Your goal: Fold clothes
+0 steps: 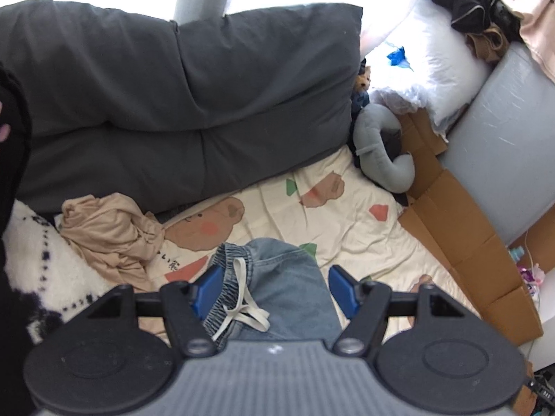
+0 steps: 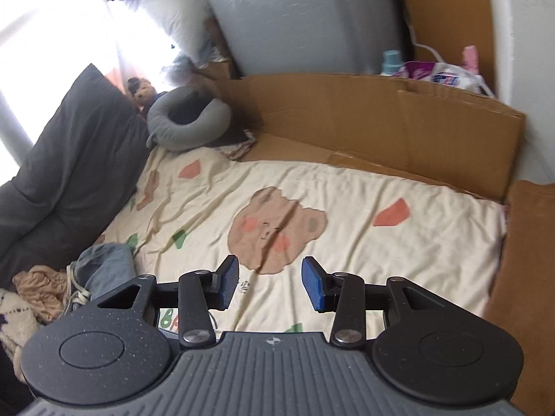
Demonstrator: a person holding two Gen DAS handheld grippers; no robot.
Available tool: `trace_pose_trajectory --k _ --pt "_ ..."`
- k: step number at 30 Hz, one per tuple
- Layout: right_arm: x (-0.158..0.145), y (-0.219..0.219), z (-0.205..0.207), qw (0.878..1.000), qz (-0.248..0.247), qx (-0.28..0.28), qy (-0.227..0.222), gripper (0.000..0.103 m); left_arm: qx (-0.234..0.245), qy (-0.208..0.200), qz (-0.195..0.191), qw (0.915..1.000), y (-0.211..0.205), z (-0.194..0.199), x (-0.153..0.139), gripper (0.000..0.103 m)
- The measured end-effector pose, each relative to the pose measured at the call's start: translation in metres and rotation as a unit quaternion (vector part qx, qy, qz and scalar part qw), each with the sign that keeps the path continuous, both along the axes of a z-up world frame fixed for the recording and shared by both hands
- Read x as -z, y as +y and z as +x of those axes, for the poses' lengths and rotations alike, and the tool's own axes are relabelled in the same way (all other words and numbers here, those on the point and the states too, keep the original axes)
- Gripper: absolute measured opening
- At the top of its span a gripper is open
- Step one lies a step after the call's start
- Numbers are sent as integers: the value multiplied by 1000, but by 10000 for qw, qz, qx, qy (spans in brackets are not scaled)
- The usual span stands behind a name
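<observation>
A pair of light blue denim shorts (image 1: 291,277) with an elastic waistband and a white drawstring lies folded on the cream bear-print sheet (image 1: 353,232). My left gripper (image 1: 275,291) hovers over it with the blue pads wide apart. The denim lies between and below them, and the pads do not pinch it. A crumpled beige garment (image 1: 107,235) lies to the left of the shorts. In the right wrist view, my right gripper (image 2: 270,284) stands open over bare sheet (image 2: 399,260), with nothing between its pads. The shorts (image 2: 104,263) and the beige garment (image 2: 41,287) are at its far left.
Dark grey cushions (image 1: 173,86) line the back of the bed. A grey neck pillow (image 1: 378,145) sits in the corner. Flattened cardboard (image 2: 381,121) runs along the right side. A white fuzzy blanket (image 1: 38,260) lies at the left. Bottles and packets (image 2: 433,72) stand behind the cardboard.
</observation>
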State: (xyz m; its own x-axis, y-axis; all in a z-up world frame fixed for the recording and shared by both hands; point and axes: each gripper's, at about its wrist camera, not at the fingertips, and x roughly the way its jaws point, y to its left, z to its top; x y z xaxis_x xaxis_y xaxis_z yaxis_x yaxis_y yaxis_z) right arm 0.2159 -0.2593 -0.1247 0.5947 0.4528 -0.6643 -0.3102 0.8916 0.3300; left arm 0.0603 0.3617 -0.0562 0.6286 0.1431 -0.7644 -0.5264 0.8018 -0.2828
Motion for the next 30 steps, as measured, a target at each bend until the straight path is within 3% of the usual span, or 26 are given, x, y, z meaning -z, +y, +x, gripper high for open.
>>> trace_pose_trajectory --k 10,16,25,30 --pt "76 92 64 9948 25 -1014 73 47 421 317 31 9986 4 64 114 70" --pt "118 141 85 9890 33 -1465 184 47 556 647 171 9962 11 107 157 71" --pt "151 176 115 9866 129 -1511 594 47 460 959 177 9942 47 146 199 84" --pt "166 180 132 9864 272 -1268 1010 47 403 1149 -116 9925 74 170 231 86"
